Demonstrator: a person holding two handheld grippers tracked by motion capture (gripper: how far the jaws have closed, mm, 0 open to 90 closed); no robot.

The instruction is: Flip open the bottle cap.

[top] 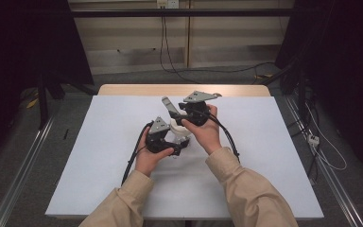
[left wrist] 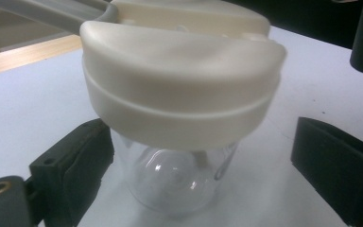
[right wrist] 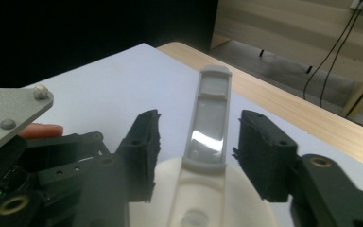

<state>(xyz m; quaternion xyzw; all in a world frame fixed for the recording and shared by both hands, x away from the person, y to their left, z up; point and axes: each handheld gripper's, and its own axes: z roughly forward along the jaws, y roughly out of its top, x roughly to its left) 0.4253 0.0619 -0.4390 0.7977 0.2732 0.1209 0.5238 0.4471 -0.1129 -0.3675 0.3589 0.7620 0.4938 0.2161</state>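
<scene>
A small clear cup [left wrist: 175, 182] with a cream lid [left wrist: 179, 80] stands on the white sheet, near the middle of the table [top: 177, 126]. A grey handle [right wrist: 210, 123] rises from the lid [right wrist: 203, 198] and slants up and away [top: 168, 106]. My left gripper [left wrist: 203, 163] is open with the cup between its jaws; the left pad lies close beside the glass and the right pad stands well clear. My right gripper [right wrist: 203, 146] is open, its pads on either side of the handle with a gap at each side. In the high view the left gripper [top: 180, 144] is at the cup's near side and the right gripper [top: 178, 116] at its far right.
The white sheet [top: 99, 156] covers most of the wooden table [top: 137, 89]. Metal rails [top: 21, 170] run along both sides on the floor, with cables [top: 321, 142] at the right and dark stands [top: 42, 94] at the left. The left gripper's grey plate [right wrist: 9, 113] sits close to the right gripper.
</scene>
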